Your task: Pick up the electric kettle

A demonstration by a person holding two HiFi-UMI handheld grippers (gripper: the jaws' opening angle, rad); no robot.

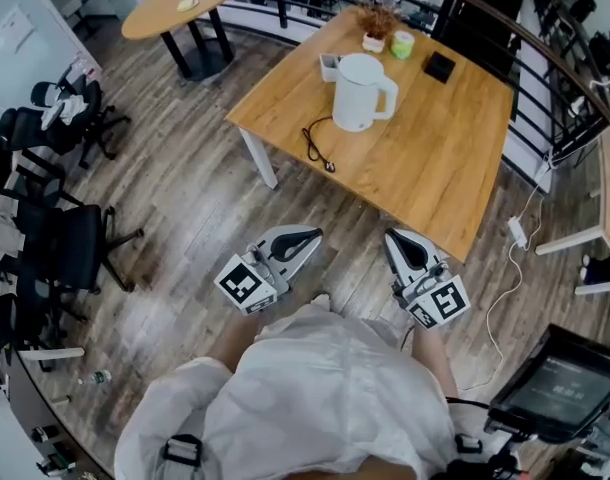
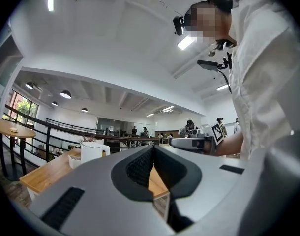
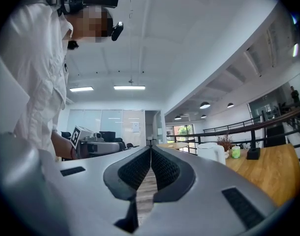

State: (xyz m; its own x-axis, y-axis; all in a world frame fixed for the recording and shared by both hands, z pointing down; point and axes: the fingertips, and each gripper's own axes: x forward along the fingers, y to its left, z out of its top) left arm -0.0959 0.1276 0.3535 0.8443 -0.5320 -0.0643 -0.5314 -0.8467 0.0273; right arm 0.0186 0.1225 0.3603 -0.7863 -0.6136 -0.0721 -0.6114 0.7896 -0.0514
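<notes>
Left hand-held gripper (image 1: pixel 307 234) and right hand-held gripper (image 1: pixel 393 236) both pressed together, empty, well apart from kettle (image 1: pixel 360 92) on desk (image 1: pixel 440 163)

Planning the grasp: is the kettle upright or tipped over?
Upright. The kettle stands on its base on the table, with its top facing up and its handle out to the side.

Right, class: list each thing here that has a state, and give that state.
electric kettle: upright on the table, lid shut, untouched.
black cord: lying slack on the table.
green cup: upright.
left claw: shut, empty.
right claw: shut, empty.
</notes>
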